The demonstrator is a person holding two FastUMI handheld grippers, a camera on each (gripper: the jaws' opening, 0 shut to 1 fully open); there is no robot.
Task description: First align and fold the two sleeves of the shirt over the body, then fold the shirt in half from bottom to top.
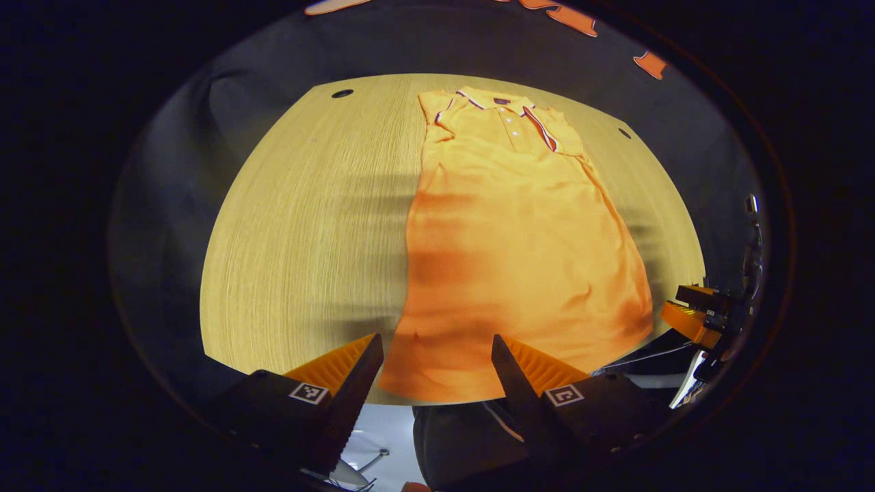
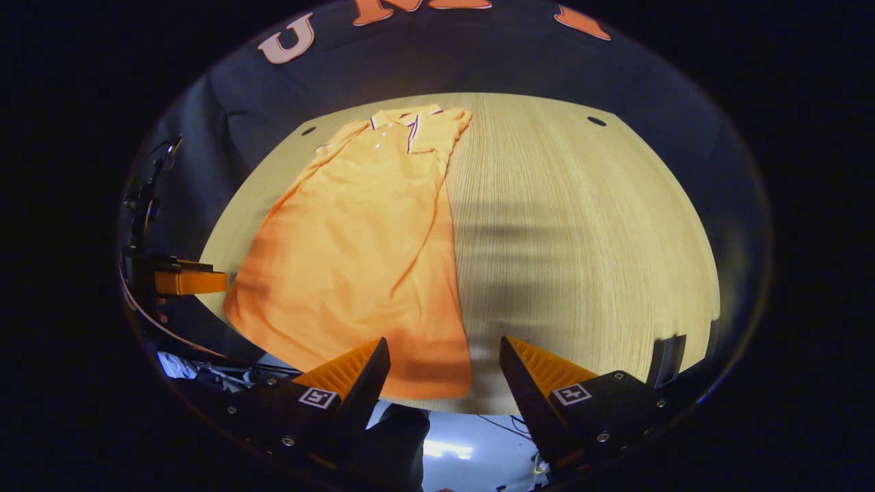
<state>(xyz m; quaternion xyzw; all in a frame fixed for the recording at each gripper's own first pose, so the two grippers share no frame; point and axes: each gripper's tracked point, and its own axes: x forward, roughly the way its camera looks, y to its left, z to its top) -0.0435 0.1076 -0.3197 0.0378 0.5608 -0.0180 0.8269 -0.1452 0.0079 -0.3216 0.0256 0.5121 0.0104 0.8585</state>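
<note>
Lying flat on one table (image 1: 307, 225), one shirt (image 1: 513, 232) stretches away from both claws, collar (image 1: 502, 102) at the far end and hem at the near edge. In the left gripper view the hem's left corner sits just ahead of the left claw (image 1: 437, 355), between its fingers, which stand apart and hold nothing. In the right gripper view the hem's right corner lies just ahead of the right claw (image 2: 444, 359), toward its left finger; this claw is also apart and empty. The sleeves seem already folded over the body, because the sides run straight. I judge the cloth light, soft and limp, so it will sag and wrinkle when lifted. The best hold is probably one hem corner for each claw, pinching all layers together. I count two claws, and two small holes in the table (image 2: 597, 121).
</note>
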